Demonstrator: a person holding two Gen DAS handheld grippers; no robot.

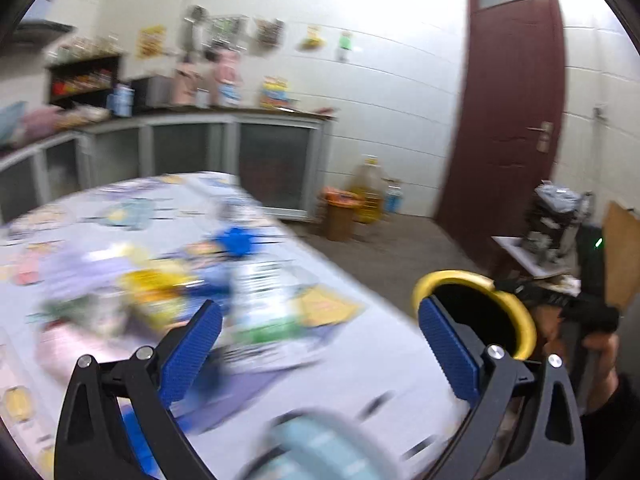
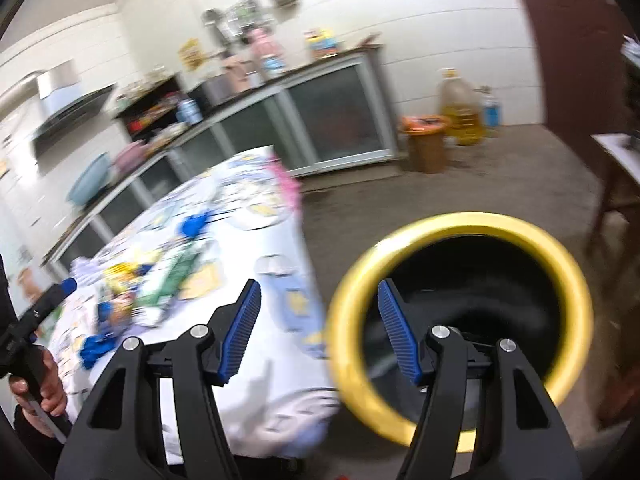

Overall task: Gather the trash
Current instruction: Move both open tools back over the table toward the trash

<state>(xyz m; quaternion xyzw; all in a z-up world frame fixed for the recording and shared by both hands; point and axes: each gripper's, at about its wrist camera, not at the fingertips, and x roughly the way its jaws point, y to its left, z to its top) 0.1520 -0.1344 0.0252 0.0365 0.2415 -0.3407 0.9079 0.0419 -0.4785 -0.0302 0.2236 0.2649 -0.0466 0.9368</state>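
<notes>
Yellow rims the black bin that stands just beside the surface, off its near corner, and that bin serves as your landmark here. Your right claw hangs with its blue pads apart and nothing between them; one pad sits over the edge of the surface, the other over the bin's dark mouth. Your left claw is spread wide and also empty, held above the surface on the side away from the bin, with the bin's rim showing just behind its outer pad. The trash lies on the patterned cloth of the surface, well apart from the bin: a blurred plastic bottle with a green label, a yellow wrapper beside it, and a blue piece farther back. In the right wrist view the same heap sits toward the far side of the surface from the bin. Something pale blue and round blurs across the bottom of the left wrist view; you cannot tell what it is. Beyond the bin, on the floor by the cabinets, stand a small orange-lidded basket and a large oil jug.
</notes>
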